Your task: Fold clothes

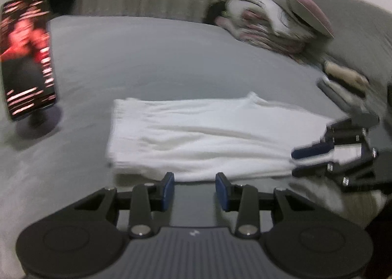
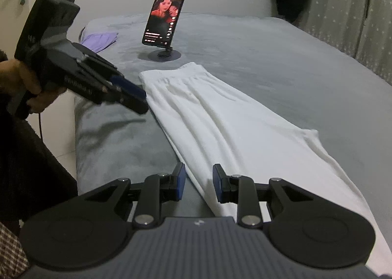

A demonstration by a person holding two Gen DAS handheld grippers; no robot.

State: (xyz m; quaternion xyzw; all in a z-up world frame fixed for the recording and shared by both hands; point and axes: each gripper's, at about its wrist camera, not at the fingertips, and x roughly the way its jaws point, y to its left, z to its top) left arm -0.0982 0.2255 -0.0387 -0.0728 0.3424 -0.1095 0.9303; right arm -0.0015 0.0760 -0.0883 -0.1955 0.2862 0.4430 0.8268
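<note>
right wrist view, left to right: a hand [image 2: 22, 87] at the left edge holds the left gripper [image 2: 137, 101], its tips just beside the waistband corner of the white trousers [image 2: 220, 127]; from this side angle i cannot tell its gap. in its own view the left gripper [image 1: 194, 189] shows its blue pads set apart with nothing between them, poised at the near edge of the white trousers [image 1: 196, 136]. centre of frame: a phone on a stand [image 2: 166, 18] behind the waistband, a lilac garment [image 2: 100, 40] to its left. lower centre: right gripper [image 2: 198, 185], jaws apart and empty, straddling the near long edge of the cloth. the trousers lie as one long narrow strip on the grey bed [image 2: 269, 58], waistband toward the phone, the other end running off the lower right. judgement: the legs look laid one on the other, so a lengthwise fold stands done; no crosswise fold shows, and the strip is full length, so shortening folds look left to do. in the left wrist view, upper right, a pile of bedding [image 1: 276, 19].
</note>
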